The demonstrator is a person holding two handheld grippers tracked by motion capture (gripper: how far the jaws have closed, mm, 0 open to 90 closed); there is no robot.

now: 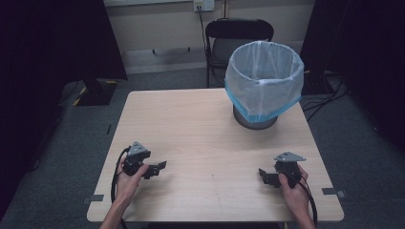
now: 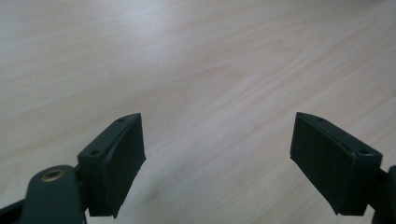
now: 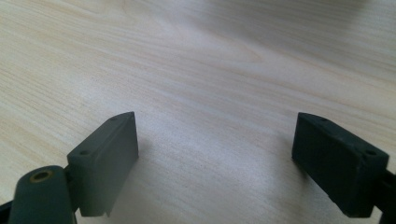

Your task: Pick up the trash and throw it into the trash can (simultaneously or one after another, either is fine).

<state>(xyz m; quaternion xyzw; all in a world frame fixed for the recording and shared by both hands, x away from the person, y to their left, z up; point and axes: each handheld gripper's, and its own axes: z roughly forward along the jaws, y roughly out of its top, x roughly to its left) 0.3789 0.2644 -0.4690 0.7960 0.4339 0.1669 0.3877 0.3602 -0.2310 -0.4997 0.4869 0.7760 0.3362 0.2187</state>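
A grey bin [image 1: 264,86] lined with a white bag that has a blue hem stands upright at the back right of the wooden table [image 1: 200,133]. My left gripper [image 1: 159,168] rests near the front left of the table, open, jaws pointing right toward the middle. My right gripper [image 1: 264,175] rests near the front right, open, jaws pointing left. In the left gripper view the gripper [image 2: 217,154] has only bare wood between its spread jaws. In the right gripper view the gripper [image 3: 215,156] is likewise spread over bare wood.
A black chair [image 1: 237,40] stands behind the table, beyond the bin. Cables [image 1: 325,98] lie on the floor at the right. A black stand base [image 1: 94,91] sits on the floor at the back left. Dark curtains hang on both sides.
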